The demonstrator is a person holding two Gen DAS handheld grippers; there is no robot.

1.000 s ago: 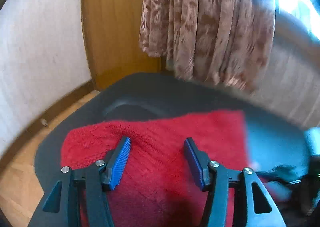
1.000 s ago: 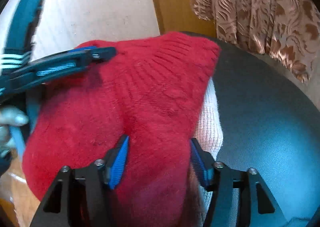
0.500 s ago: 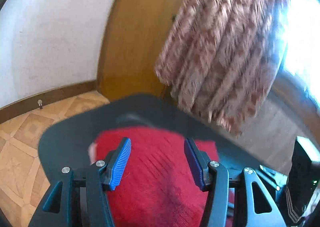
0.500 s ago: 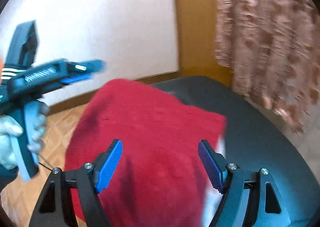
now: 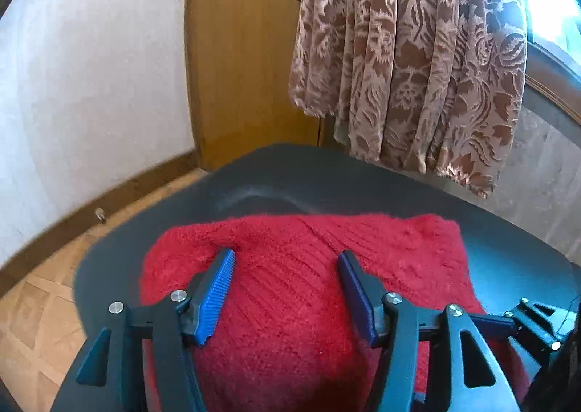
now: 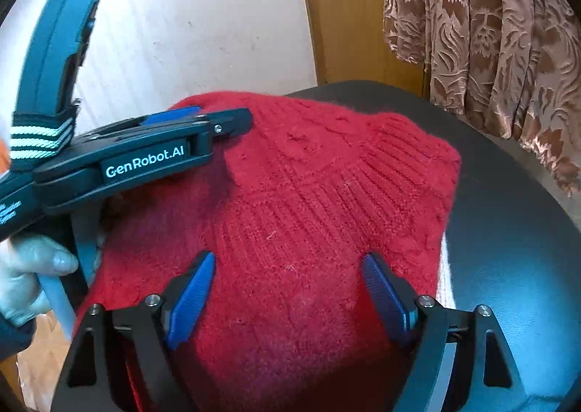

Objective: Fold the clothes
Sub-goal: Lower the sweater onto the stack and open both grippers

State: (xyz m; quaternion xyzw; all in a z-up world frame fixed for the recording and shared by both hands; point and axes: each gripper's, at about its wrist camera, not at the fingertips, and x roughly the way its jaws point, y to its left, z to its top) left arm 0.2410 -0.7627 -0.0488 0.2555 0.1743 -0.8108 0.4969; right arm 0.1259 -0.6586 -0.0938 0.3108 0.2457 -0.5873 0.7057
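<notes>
both my jaws opening, nothing gripped: left gripper point(image 5: 285, 263) and right gripper point(image 6: 288, 266) hover over the folded red sweater point(image 6: 308, 201), letting it settle on the desk point(image 5: 326, 172)

A lived-in home room: a patterned brown curtain point(image 5: 410, 60) hangs at upper right beside a wooden door point(image 5: 243, 49), with a white plastered wall point(image 5: 90, 85) and parquet floor point(image 5: 32, 310) at left.

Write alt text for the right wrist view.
A folded red knitted sweater lies on a dark round table, seen between the right gripper's opening blue fingers, which clamp nothing. The left gripper, held by a hand, reaches over the sweater's far left edge.
</notes>
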